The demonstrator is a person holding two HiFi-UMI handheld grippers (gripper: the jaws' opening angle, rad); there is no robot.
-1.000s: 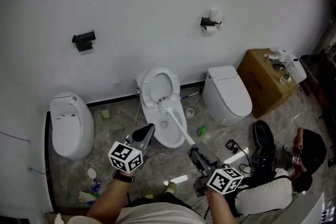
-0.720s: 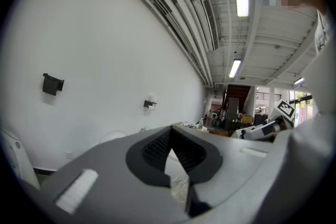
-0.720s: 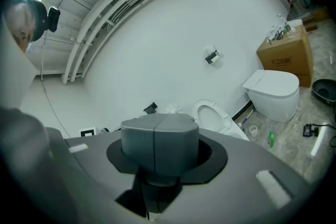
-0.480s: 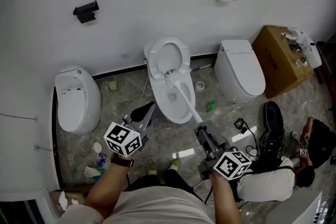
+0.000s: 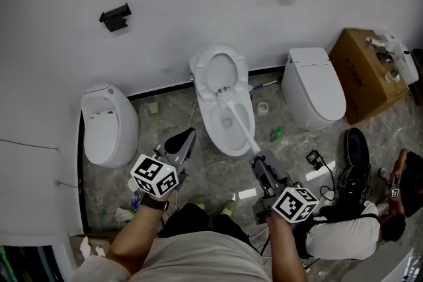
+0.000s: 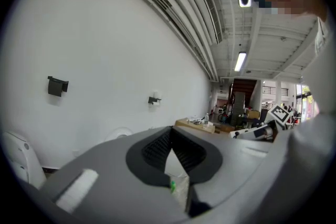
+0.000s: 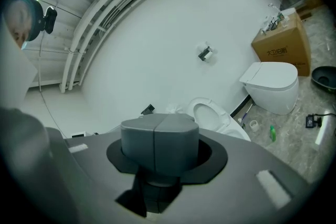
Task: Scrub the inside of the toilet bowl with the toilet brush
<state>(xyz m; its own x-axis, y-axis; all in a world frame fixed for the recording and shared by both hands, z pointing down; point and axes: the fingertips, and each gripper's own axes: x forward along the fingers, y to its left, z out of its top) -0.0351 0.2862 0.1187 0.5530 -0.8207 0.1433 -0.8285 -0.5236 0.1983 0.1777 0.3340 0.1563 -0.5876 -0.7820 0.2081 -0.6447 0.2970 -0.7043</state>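
The white toilet stands against the wall with its seat raised. A white toilet brush has its bristle head at the back of the bowl, just below the raised seat. Its long handle slants down into my right gripper, which is shut on it. In the right gripper view the closed jaws of that gripper hide the handle, and only the bristles peek over them. My left gripper hovers left of the bowl, shut and holding nothing, its tips meeting.
A closed toilet stands at the left and another at the right, beside a cardboard box. A green bottle and a tape roll lie on the floor. A person crouches at the lower right.
The head view has swung, so the toilets sit further right and higher in the picture. The brush head stays at the back of the bowl. Both grippers keep their grip states.
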